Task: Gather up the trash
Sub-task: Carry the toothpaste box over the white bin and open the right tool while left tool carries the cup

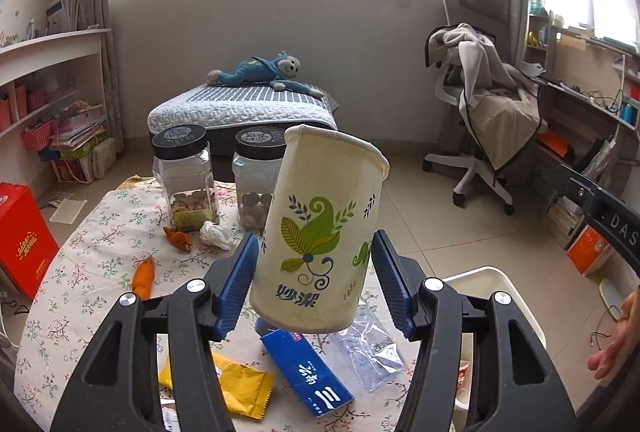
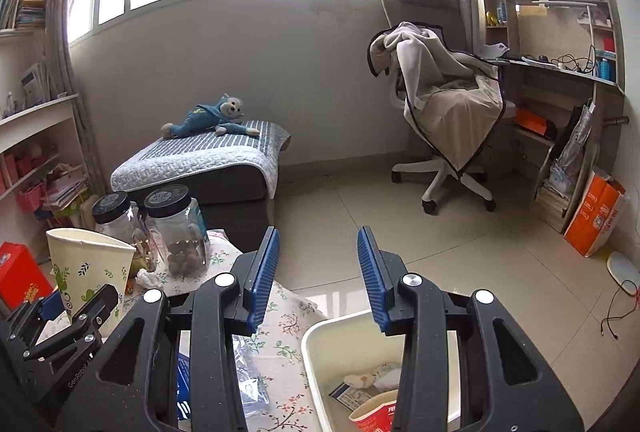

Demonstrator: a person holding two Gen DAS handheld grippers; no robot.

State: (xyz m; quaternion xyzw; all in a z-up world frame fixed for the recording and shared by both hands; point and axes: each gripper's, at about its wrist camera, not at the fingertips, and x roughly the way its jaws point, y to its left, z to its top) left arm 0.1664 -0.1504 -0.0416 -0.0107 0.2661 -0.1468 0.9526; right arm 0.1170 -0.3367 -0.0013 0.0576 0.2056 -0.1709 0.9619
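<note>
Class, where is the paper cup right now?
The paper cup is held in the left hand-held gripper, above the table, in front of two jars.

Home bedroom: bed [image 2: 200, 160], plush toy [image 2: 208, 118].

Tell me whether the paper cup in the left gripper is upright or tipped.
Tipped a little: the paper cup leans, rim up and to the right, between the left gripper's blue pads.
</note>
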